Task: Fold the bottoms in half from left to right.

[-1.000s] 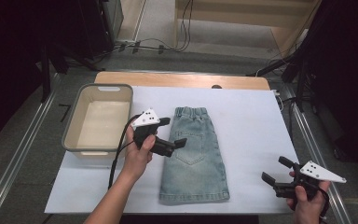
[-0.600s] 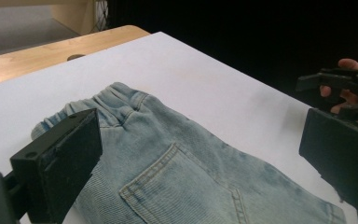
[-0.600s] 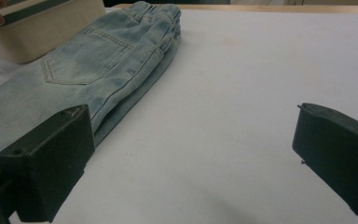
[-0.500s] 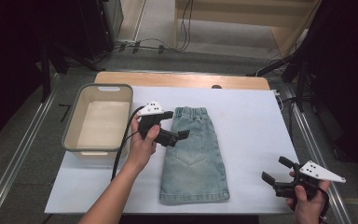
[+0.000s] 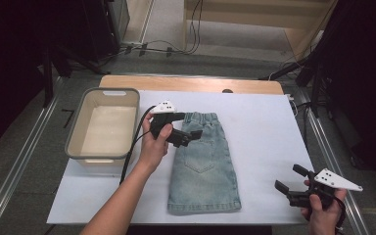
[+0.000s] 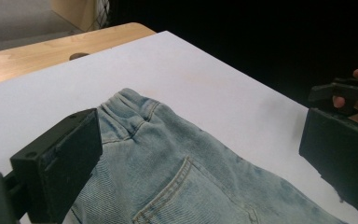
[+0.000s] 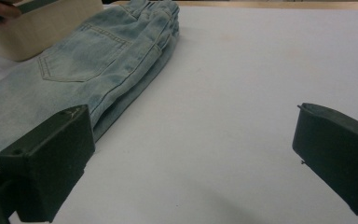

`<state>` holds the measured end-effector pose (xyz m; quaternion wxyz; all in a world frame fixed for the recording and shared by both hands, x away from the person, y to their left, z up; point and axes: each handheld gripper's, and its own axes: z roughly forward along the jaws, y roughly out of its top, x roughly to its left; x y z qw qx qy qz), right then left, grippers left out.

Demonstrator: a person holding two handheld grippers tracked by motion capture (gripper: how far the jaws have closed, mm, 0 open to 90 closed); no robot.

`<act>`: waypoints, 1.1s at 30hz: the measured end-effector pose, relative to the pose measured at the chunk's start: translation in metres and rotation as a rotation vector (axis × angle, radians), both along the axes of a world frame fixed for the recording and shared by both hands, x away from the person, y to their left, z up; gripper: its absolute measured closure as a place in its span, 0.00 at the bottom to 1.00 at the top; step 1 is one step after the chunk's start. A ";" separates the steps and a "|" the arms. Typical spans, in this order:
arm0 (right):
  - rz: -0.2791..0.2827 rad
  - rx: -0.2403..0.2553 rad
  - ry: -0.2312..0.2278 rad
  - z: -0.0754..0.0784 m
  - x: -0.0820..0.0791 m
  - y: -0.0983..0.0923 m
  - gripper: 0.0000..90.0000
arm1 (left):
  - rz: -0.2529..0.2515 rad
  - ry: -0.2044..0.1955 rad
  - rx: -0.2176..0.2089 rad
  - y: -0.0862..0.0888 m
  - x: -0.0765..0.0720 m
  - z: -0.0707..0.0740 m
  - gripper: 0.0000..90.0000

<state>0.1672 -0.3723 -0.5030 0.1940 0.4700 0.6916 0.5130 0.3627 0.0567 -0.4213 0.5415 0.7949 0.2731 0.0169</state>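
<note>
One folded denim garment [image 5: 204, 164] at frame centre, flat on white surface [image 5: 264, 127], waistband toward top, back pocket showing. One beige tub [image 5: 103, 125] at centre left, just beside garment. Two tools counted. Left tool [image 5: 188, 138] over garment's upper left corner, jaws spread wide, gripping nothing; in left gripper view, waistband seen between jaws. Right tool [image 5: 291, 178] at lower right of frame, well apart from garment, jaws likewise apart, nothing held, above bare surface.
</note>
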 end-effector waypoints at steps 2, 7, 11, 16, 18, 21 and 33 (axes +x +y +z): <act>-0.001 0.001 0.000 0.000 0.000 0.000 0.00 | 0.004 0.005 -0.004 0.000 0.002 0.000 0.00; 0.005 -0.005 0.004 -0.001 0.001 0.001 0.00 | 0.021 0.006 0.003 0.000 0.011 -0.002 0.00; 0.006 -0.005 0.003 -0.001 0.000 0.001 0.00 | 0.036 0.016 0.006 0.000 0.020 -0.006 0.00; 0.003 -0.006 0.005 -0.002 -0.001 0.000 0.00 | 0.064 0.042 0.013 0.000 0.033 -0.015 0.00; 0.001 -0.007 0.010 -0.002 -0.002 0.000 0.00 | 0.077 0.054 0.019 0.000 0.038 -0.019 0.00; 0.000 -0.007 0.013 -0.003 -0.003 0.000 0.00 | 0.095 0.067 0.032 -0.001 0.046 -0.025 0.01; 0.009 -0.013 0.028 -0.005 0.000 0.004 0.00 | 0.206 0.163 0.119 -0.001 0.072 -0.050 0.21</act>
